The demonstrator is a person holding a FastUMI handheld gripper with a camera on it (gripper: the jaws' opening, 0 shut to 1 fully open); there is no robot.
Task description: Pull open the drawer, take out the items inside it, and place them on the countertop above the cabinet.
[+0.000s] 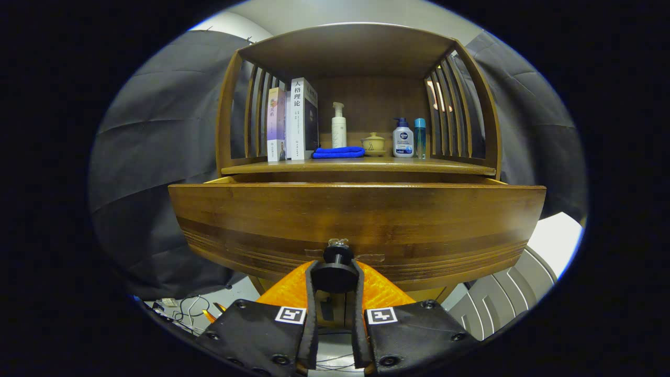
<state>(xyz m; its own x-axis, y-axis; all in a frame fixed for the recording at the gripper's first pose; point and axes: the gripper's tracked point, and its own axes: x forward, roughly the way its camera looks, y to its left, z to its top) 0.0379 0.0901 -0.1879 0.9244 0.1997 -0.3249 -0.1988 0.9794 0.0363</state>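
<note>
The wooden drawer front [356, 220] stands pulled out from the cabinet, its top edge forward of the countertop [361, 166]. A round black knob [335, 272] sticks out of the drawer's lower middle. My gripper [335, 276] is shut on that knob, one finger pressing each side of it. The drawer's inside is hidden behind its front panel. The countertop lies above and behind the drawer, under a slatted wooden canopy.
On the countertop stand two books [291, 124], a white pump bottle [338, 125], a folded blue cloth [338, 152], a small lidded cup [373, 144], a white and blue pump bottle [402, 139] and a slim blue bottle [420, 137]. Cables [188, 310] lie on the floor below left.
</note>
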